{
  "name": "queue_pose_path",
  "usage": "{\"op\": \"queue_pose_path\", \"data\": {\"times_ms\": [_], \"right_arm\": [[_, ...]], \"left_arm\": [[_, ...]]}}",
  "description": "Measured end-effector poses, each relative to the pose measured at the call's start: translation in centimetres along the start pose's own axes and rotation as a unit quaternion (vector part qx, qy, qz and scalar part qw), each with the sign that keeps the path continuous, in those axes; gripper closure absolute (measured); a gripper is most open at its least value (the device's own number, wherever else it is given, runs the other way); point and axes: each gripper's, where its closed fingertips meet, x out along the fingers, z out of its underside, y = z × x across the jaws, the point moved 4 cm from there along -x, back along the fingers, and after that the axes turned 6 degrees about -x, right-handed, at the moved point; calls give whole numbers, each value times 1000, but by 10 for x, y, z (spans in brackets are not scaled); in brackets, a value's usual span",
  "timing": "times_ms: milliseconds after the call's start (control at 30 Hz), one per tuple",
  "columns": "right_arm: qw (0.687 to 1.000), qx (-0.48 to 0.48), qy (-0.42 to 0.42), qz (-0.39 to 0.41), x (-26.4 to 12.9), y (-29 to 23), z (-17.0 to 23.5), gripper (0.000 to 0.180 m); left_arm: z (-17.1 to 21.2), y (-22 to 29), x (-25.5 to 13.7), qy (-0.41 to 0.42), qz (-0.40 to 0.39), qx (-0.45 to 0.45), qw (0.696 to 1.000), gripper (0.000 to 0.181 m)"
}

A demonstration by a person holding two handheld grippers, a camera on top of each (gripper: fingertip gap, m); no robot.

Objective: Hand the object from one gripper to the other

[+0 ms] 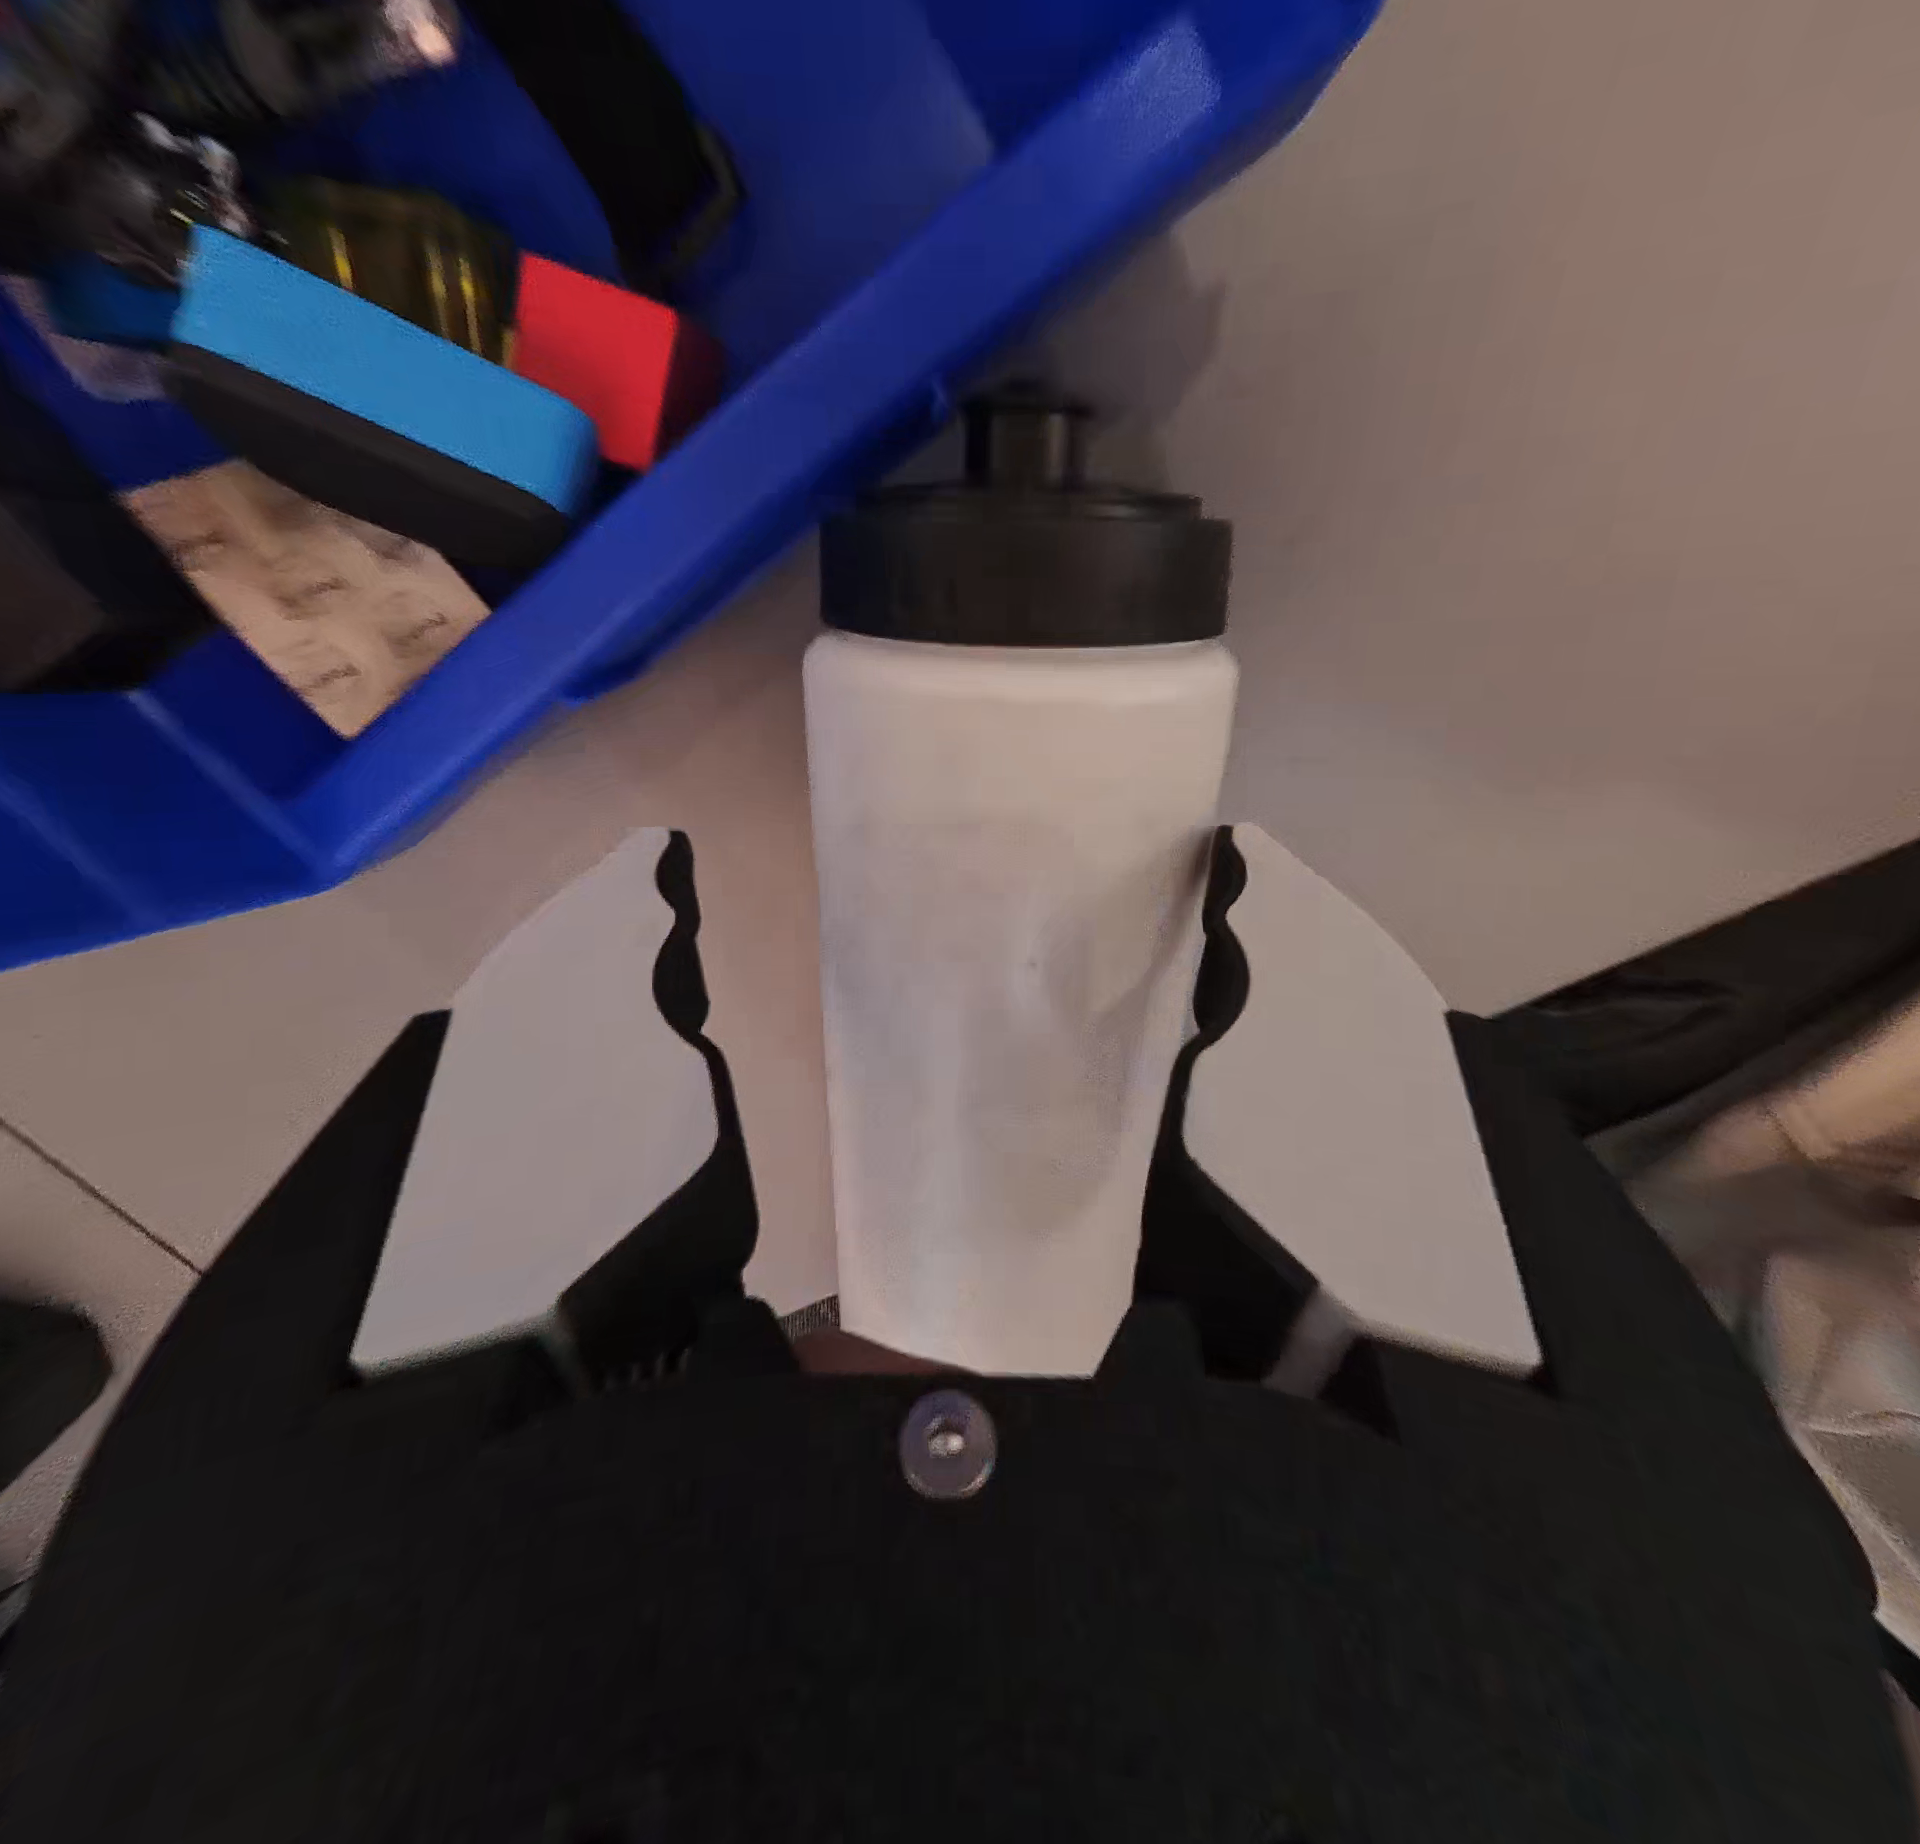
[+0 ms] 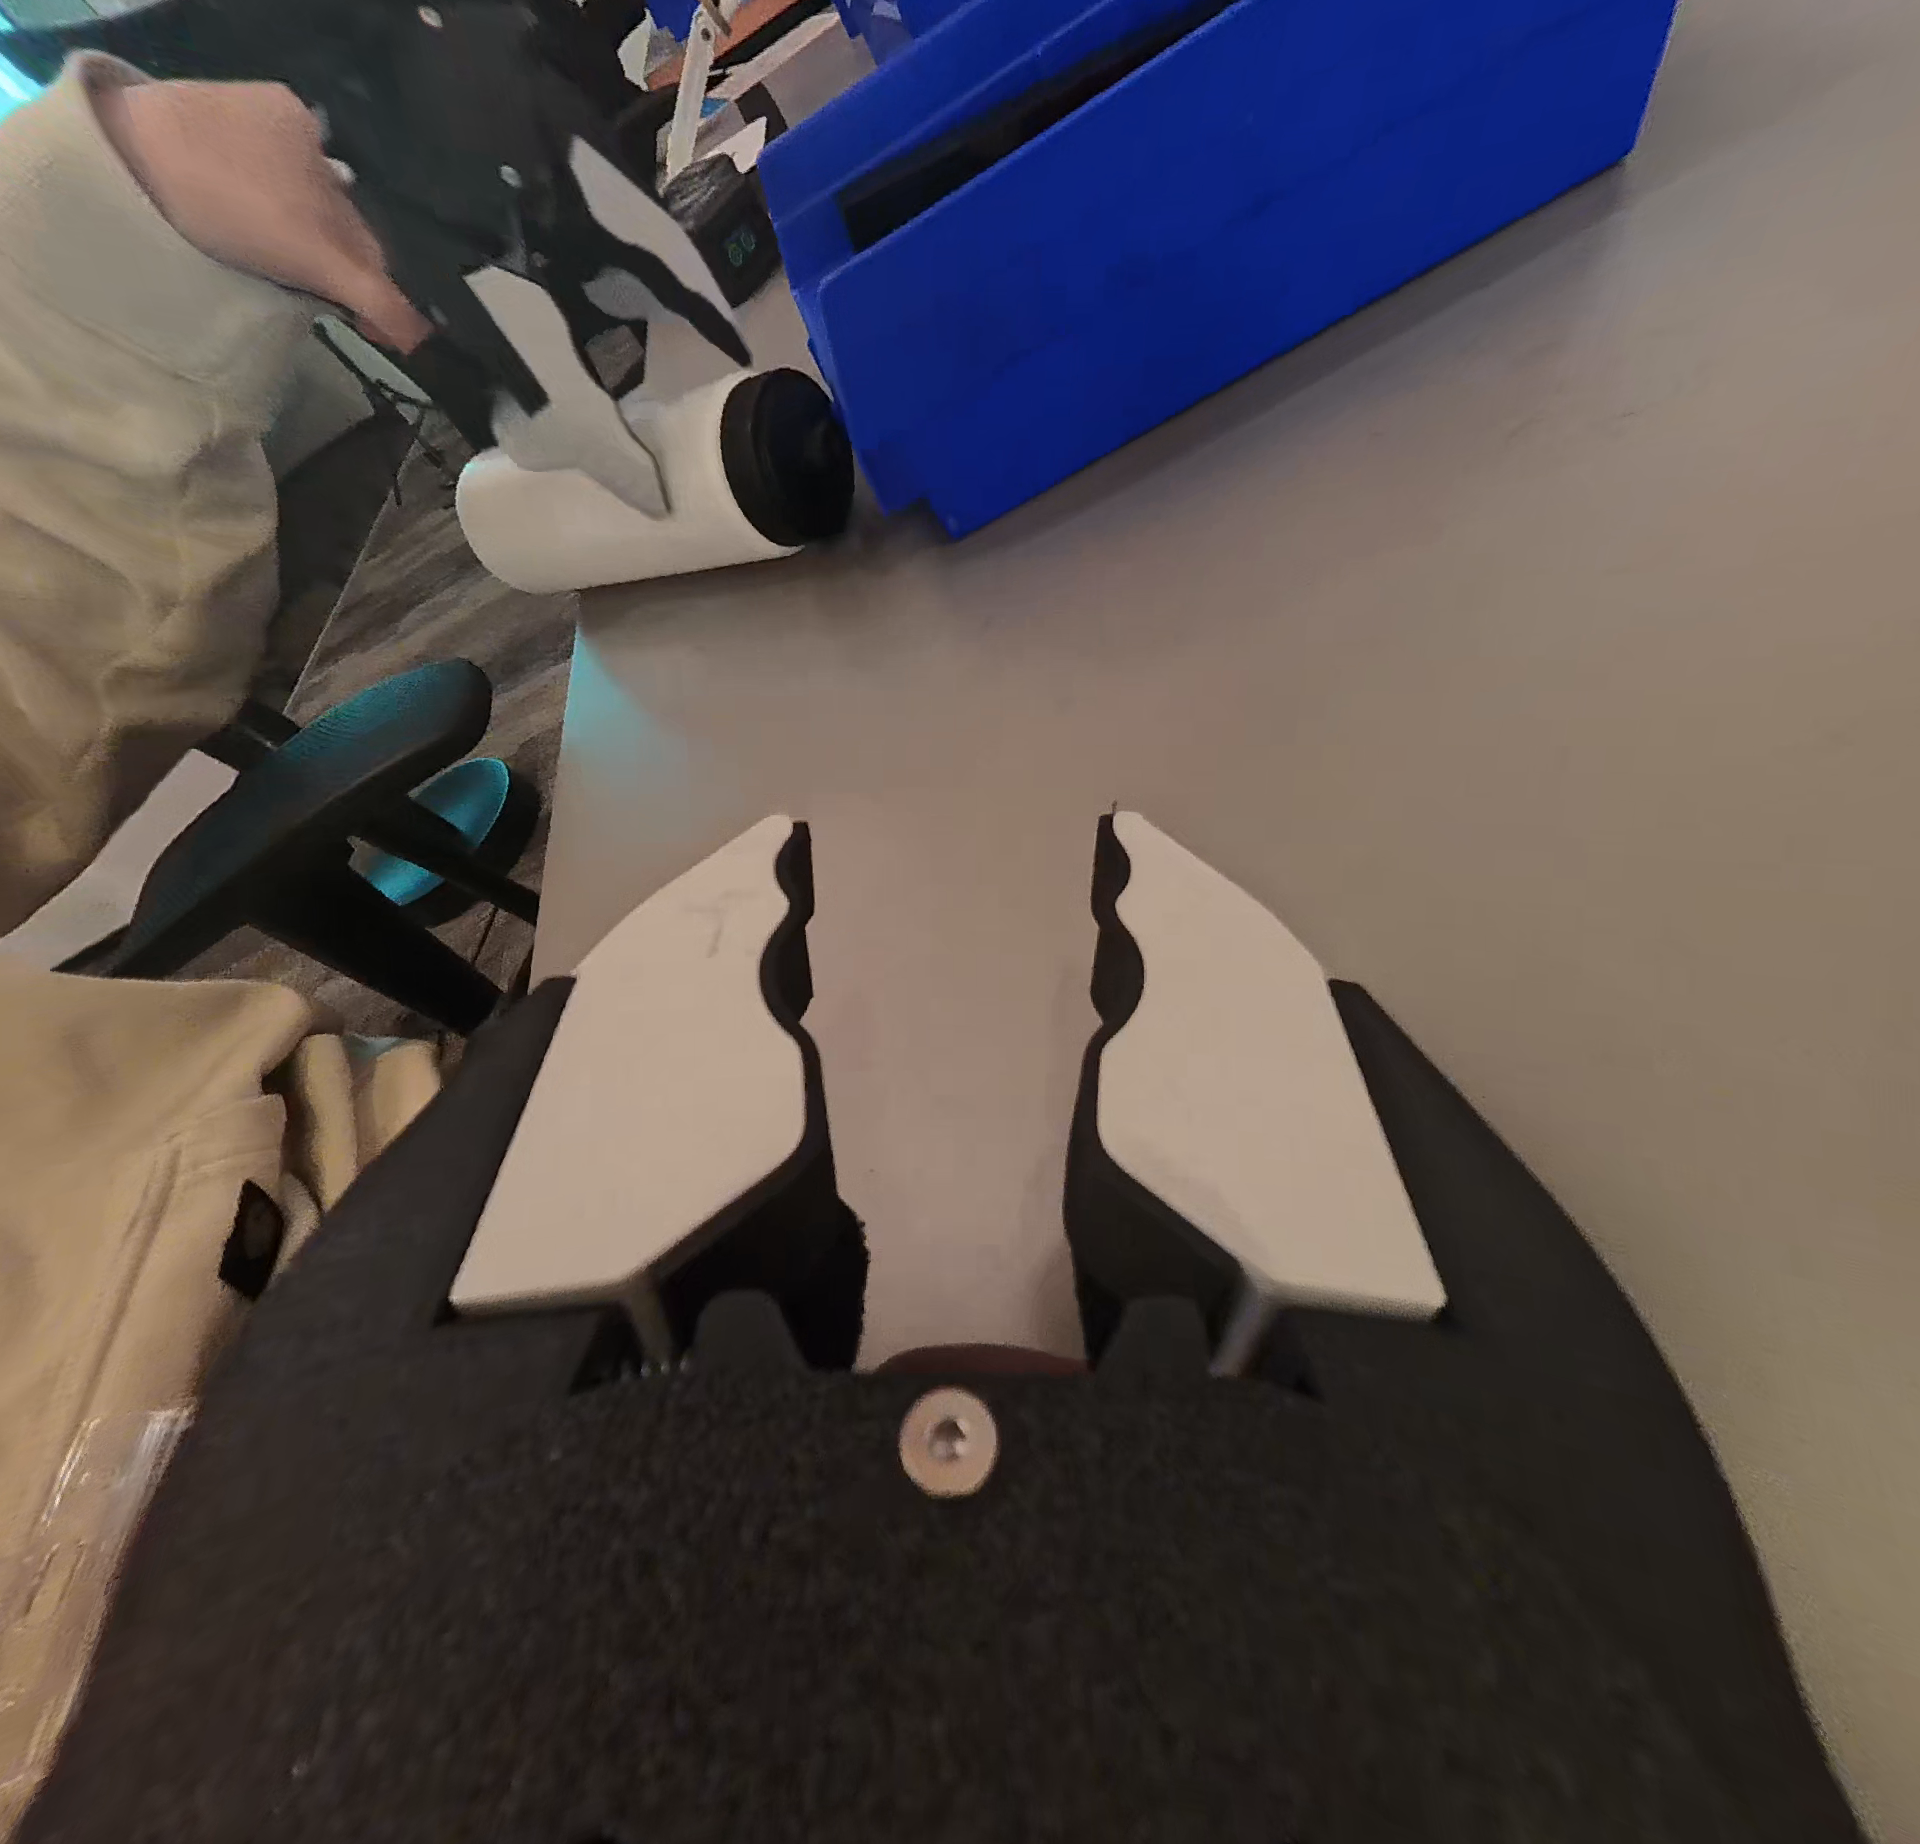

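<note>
1. Left gripper [image 1: 951, 849]: the jaws are set around the white bottle [image 1: 1013, 921]. The right pad appears to touch the bottle wall; a narrow gap shows at the left pad, so a firm grasp cannot be confirmed.
2. Right gripper [image 2: 951, 828]: the jaws are held apart and nothing is held between them. It is positioned low over the grey tabletop [image 2: 1351, 703], well apart from the bottle.
3. Bottle position: the bottle lies on its side near the tabletop edge, with its black cap [image 1: 1023, 558] pointing away from the left gripper, just beside the blue bin [image 2: 1195, 236].
4. Risks, as judged:
 - Slippage or rolling is likely if the smooth, round body is lifted before both pads are seated.
 - The cap may be caught against the bin during the lift.
</note>
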Motion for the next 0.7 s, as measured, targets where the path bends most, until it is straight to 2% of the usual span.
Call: {"op": "queue_pose_path", "data": {"times_ms": [33, 100, 233, 333, 433, 533, 700], "right_arm": [[1000, -4, -5, -2, 2, -1, 1, 128], [1000, -12, -19, -3, 4, -3, 5, 128], [999, -8, -38, -13, 8, -5, 14, 128], [999, -4, -44, -15, 9, -6, 17, 128], [999, -9, -43, -7, 7, -4, 17, 129], [999, -17, -36, 6, 2, -1, 16, 131], [1000, 1, -13, 3, -3, 2, 10, 132]], "left_arm": [[2, 0, 8, -9, 4, -1, 1000, 86], [2, 8, 18, -22, 28, 1, 999, 98], [5, 16, 31, -55, -13, 38, 998, 92], [5, 17, 31, -58, -26, 40, 997, 93], [6, 15, 28, -26, -46, 42, 998, 93], [7, 9, 7, 40, -82, 5, 996, 93], [3, 3, -63, 165, -160, -54, 972, 93]]}}
